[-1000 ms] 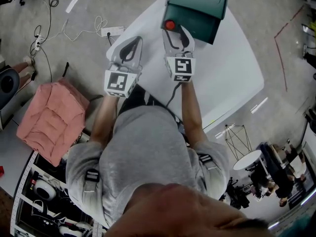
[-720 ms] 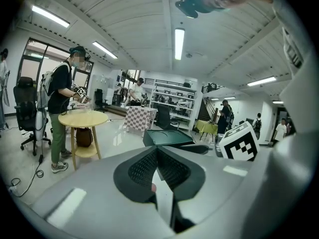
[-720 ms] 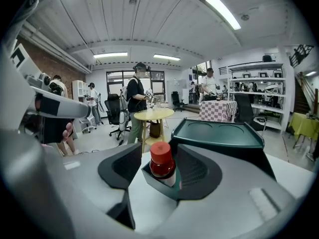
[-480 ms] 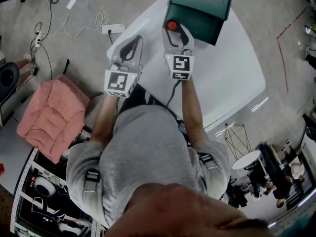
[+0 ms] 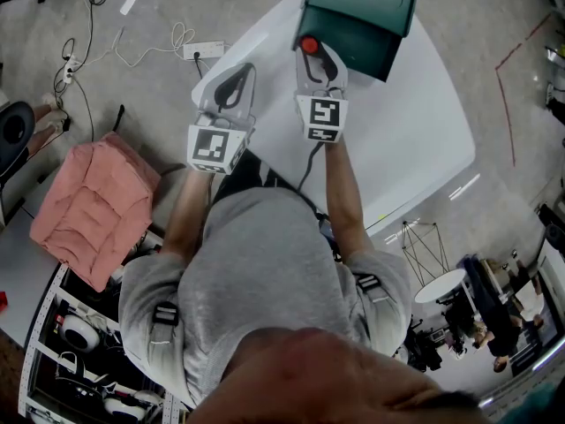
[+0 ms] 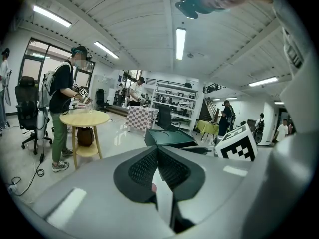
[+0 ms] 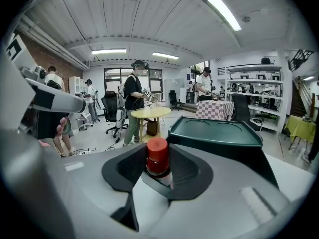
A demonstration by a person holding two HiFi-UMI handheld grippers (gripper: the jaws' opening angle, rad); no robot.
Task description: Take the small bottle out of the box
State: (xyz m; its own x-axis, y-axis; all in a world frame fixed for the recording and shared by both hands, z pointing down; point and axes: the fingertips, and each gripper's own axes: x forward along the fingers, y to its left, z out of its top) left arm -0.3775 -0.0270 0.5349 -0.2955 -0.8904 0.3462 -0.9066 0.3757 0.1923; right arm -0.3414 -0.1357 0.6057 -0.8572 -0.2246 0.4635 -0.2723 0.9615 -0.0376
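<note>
A small bottle with a red cap [image 5: 308, 45] stands at the near left corner of the dark green box [image 5: 357, 20] on the white table [image 5: 415, 140]. My right gripper [image 5: 316, 53] has just been closing its jaws, and they now press on the bottle [image 7: 157, 157] from both sides. In the right gripper view the box [image 7: 214, 131] sits just behind the bottle, its recessed top facing up. My left gripper [image 5: 233, 78] hovers over the table's left edge, shut, with nothing between its fingertips [image 6: 149, 156]. The box [image 6: 167, 137] lies ahead of it to the right.
The table's rounded edge runs close under both grippers. A pink cushion [image 5: 84, 206] and a power strip with cables [image 5: 201, 55] lie on the floor at left. A round wooden table [image 7: 150, 112] with a person beside it stands farther off in the room.
The right gripper's jaws have drawn in around the red-capped bottle. The left gripper has kept still.
</note>
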